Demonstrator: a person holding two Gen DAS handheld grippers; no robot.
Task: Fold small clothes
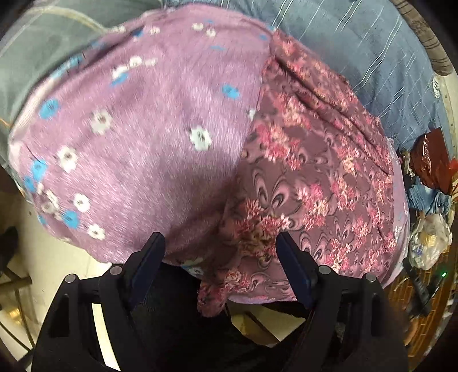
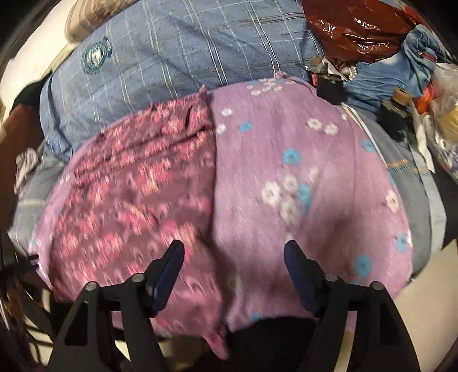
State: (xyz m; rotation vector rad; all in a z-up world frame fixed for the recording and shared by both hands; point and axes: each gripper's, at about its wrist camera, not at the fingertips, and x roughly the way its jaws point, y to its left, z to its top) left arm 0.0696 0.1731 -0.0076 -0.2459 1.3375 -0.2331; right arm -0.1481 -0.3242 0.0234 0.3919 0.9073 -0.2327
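Observation:
A light purple cloth with white and blue flowers (image 1: 148, 137) lies spread on the bed, and it also shows in the right wrist view (image 2: 300, 177). A darker maroon cloth with pink flower print (image 1: 315, 171) lies on it along one side, and it appears at the left of the right wrist view (image 2: 137, 183). Its near corner hangs over the bed edge (image 1: 211, 297). My left gripper (image 1: 221, 243) is open and empty over the seam between the two cloths. My right gripper (image 2: 233, 251) is open and empty over the same seam.
A blue checked bedcover (image 2: 171, 51) lies behind the cloths. A red plastic bag (image 2: 357, 25), blue denim (image 2: 400, 65) and loose clutter (image 2: 406, 111) crowd the side of the bed. Pale floor (image 1: 57, 257) shows below the bed edge.

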